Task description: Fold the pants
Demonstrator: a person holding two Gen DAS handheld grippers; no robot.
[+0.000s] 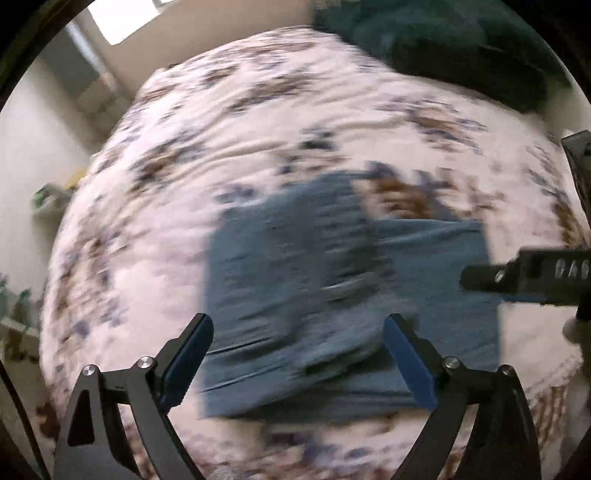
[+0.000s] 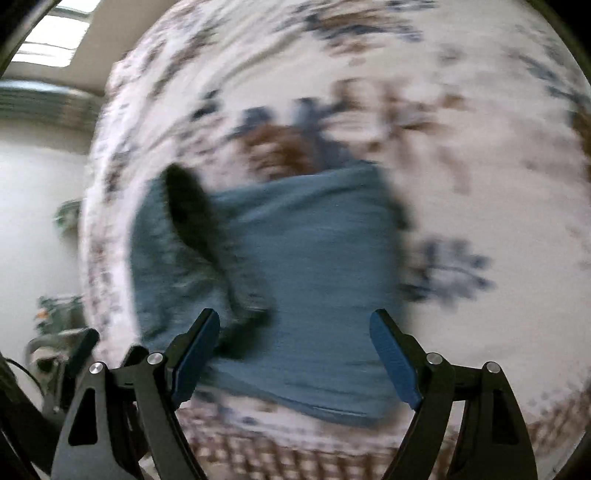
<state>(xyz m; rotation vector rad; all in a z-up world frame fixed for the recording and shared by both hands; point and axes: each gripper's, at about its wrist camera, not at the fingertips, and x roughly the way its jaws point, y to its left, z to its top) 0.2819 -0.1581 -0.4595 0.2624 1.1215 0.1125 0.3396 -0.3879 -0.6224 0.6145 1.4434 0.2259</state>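
Light: soft daylight, fairly bright, from a window (image 1: 110,22) at the upper left in both views.
Glare: the window panes are blown out white.
Blur: heavy motion smear over the bedspread (image 1: 258,122) and the pants (image 1: 295,295).
Sharp: only each camera's own fingers (image 2: 199,350).
Edges: fisheye bulge, dark round border.

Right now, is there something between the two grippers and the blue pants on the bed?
Nothing visible. The left gripper and right gripper are both open above the blue pants, which lie on the floral bedspread. Only blurred shadows cross the fabric.
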